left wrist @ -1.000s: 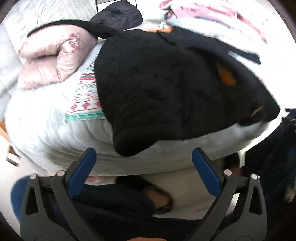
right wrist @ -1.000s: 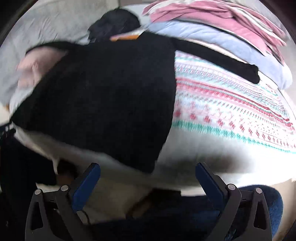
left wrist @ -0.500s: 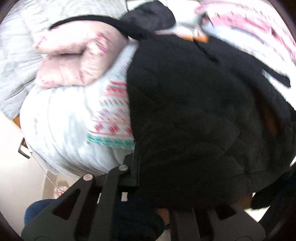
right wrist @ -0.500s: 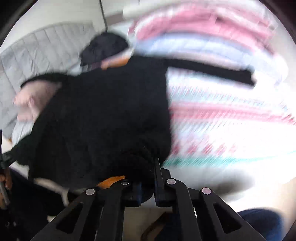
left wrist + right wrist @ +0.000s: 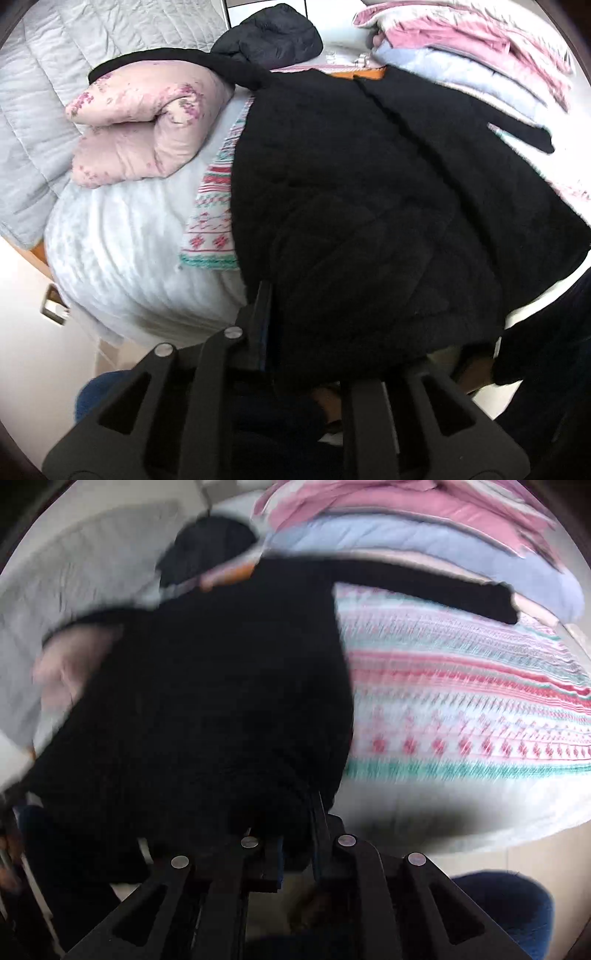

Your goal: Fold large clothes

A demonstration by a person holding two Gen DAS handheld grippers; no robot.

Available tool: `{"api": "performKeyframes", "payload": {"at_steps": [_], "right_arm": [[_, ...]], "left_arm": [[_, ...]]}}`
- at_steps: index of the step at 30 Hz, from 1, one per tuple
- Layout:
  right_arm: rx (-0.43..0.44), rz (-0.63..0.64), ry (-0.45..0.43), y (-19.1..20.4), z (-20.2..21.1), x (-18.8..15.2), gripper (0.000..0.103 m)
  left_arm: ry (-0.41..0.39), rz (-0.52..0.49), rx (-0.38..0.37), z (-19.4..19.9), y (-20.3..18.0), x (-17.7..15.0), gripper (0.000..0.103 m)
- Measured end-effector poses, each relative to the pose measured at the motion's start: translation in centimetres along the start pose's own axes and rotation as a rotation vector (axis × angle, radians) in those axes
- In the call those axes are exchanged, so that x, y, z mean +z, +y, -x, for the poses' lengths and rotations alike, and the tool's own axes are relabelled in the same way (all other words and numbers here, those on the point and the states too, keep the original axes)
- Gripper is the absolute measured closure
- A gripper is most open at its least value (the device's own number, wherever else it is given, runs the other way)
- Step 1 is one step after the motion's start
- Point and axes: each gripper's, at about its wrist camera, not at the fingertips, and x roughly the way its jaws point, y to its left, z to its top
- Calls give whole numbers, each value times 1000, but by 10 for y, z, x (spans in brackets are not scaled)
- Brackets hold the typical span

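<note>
Both sets of jaws closed: left gripper (image 5: pixel 275 332) and right gripper (image 5: pixel 299 834) each pinching the near hem of the black quilted coat (image 5: pixel 369 206), spread over the patterned blanket (image 5: pixel 461 709) on the bed (image 5: pixel 122 258). Likely trouble: thick padding slipping out of one pinch, or uneven lifting skewing the fold. Beyond, a rolled pink quilt (image 5: pixel 147 129), a dark jacket (image 5: pixel 273 33), stacked bedding (image 5: pixel 480 48).

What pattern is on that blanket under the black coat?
Red, pink and teal knit-style bands on white blanket; right wrist view shows it best.
</note>
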Motion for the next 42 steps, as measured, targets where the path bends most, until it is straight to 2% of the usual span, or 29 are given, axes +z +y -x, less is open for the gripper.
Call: {"api": "performKeyframes", "payload": {"at_steps": [1,4,5,7,9,10,12,16,18,19,20,22,24,27,31,33,34,36,38,40,42], "right_arm": [[-2,14,-25,-1,7,-1,90],[73,-5,-110,-9,39,2,86],[69,-14,-144,-15,49,6,83],[37,-9,-166,-18,54,14,74],[34,5,-169,-20,52,20,67],[50,2,-167,-20,52,24,66],[107,5,-176,-18,50,20,66],[276,-13,-270,-41,75,17,63],[261,-42,-310,-54,83,18,48],[232,-49,-319,-55,84,21,45],[163,-44,-326,-58,82,27,41],[119,-33,-310,-54,73,38,40],[155,-38,-296,-50,61,51,40],[250,-71,-246,-50,29,94,39],[387,-250,-172,-75,-18,150,38],[457,-410,-150,-109,-38,170,38],[485,-516,-176,-135,-46,181,38],[466,-616,-230,-164,-54,193,36],[394,-690,-287,-199,-70,209,29],[295,-790,-283,-236,-96,212,28],[246,-918,-254,-266,-123,204,28]], "left_arm": [[-8,11,-22,6,5,1,79],[-43,68,-90,30,23,9,63],[-64,85,-102,38,28,14,58],[-91,86,-116,47,34,24,54],[-104,80,-123,51,35,29,54],[-107,84,-131,52,37,32,54],[-103,65,-167,56,37,37,54],[-104,61,-217,66,47,38,51],[-122,76,-186,73,58,39,44],[-132,83,-168,76,62,41,40],[-147,90,-151,78,66,45,37],[-166,98,-147,79,70,55,34],[-164,114,-162,71,62,70,30],[-125,46,-228,53,24,98,30],[-77,49,-329,21,-20,147,30],[-35,55,-401,-2,-45,178,30],[-24,51,-415,-10,-55,189,30],[-2,27,-421,-36,-81,210,30],[28,-2,-407,-66,-103,220,29],[80,-6,-391,-99,-119,221,30],[154,18,-390,-134,-130,217,30]]}}
